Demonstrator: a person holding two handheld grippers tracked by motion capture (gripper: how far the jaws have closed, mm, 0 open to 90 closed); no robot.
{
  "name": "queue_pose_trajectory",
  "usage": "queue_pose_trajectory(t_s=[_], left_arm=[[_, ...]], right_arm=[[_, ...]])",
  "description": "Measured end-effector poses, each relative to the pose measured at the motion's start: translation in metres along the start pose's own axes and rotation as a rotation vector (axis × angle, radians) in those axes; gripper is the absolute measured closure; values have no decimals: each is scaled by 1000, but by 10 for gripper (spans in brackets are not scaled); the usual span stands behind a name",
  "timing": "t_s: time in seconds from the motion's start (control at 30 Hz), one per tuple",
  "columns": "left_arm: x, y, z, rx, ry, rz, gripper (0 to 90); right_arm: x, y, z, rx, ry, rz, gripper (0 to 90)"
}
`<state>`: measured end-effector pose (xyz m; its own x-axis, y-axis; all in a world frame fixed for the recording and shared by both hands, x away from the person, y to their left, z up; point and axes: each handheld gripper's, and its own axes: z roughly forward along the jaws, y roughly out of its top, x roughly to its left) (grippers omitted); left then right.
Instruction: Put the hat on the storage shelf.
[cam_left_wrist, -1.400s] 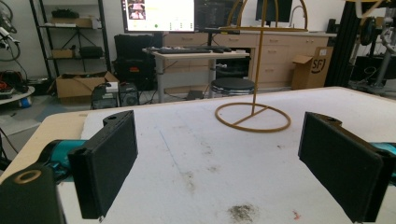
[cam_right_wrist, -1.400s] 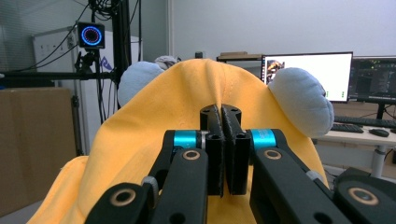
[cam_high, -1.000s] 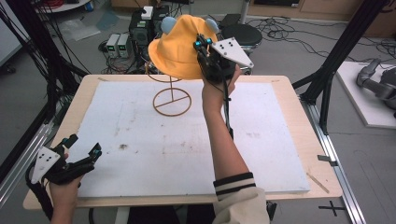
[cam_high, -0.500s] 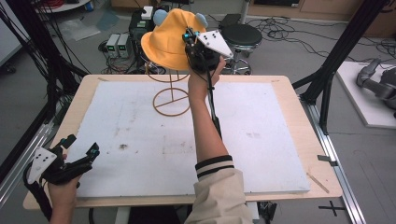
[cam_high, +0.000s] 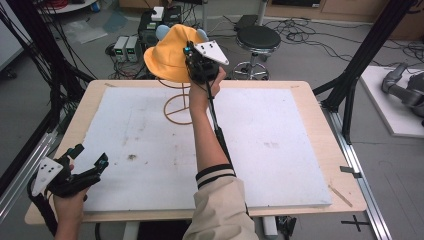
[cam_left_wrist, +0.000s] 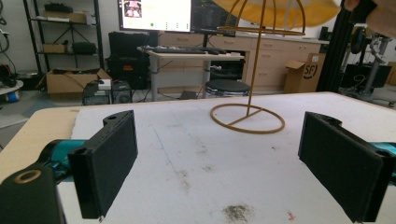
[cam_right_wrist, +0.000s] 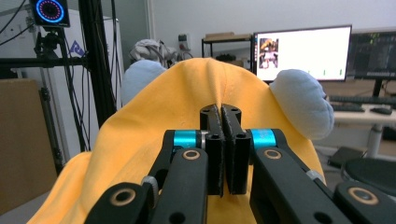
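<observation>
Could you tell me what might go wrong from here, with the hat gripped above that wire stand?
1. The right gripper is shut on a thin pinch of the yellow hat; the cloth may slip free.
2. The wire stand is slender with a narrow ring base; a snagging brim could tip it.
3. The left gripper rests open near the table's front edge, too far to steady the stand.

Overhead cam fwd-down; claw cams close; share stand (cam_high: 178, 107).

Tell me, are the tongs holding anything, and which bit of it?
The right tongs are shut on the yellow hat, pinching a fold of fabric near its crown. The left tongs are open and hold nothing.
</observation>
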<state>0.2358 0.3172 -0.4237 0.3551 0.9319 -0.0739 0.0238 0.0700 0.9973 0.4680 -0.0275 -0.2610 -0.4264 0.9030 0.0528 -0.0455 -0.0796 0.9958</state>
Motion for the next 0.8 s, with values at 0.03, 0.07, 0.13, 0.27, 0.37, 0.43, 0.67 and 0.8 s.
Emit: queue_pose_trajectory(t_s=[0.03,0.07,0.13,0.27,0.37,0.43,0.67,0.8], left_arm=[[0,0,0,0,0,0,122],[0,0,0,-1,2,2,122],[1,0,-1,0,2,1,122],[1,0,-1,-1,2,-1,122],[1,0,-1,-1,2,-1,122],[0,0,0,0,0,-3,122],[-2,0,0,4,-4,5,122],[-2,0,0,6,-4,8,122]], right_arm=[[0,-3,1,6,0,6,892],[0,-6,1,12,-1,10,891],[-1,-14,3,39,-9,9,891],[-1,-26,2,64,-18,14,891],[2,-30,2,71,-2,-10,890],[4,-31,1,74,1,-34,889],[-1,-28,-1,93,29,-25,755],[0,-24,-9,60,24,-67,554]])
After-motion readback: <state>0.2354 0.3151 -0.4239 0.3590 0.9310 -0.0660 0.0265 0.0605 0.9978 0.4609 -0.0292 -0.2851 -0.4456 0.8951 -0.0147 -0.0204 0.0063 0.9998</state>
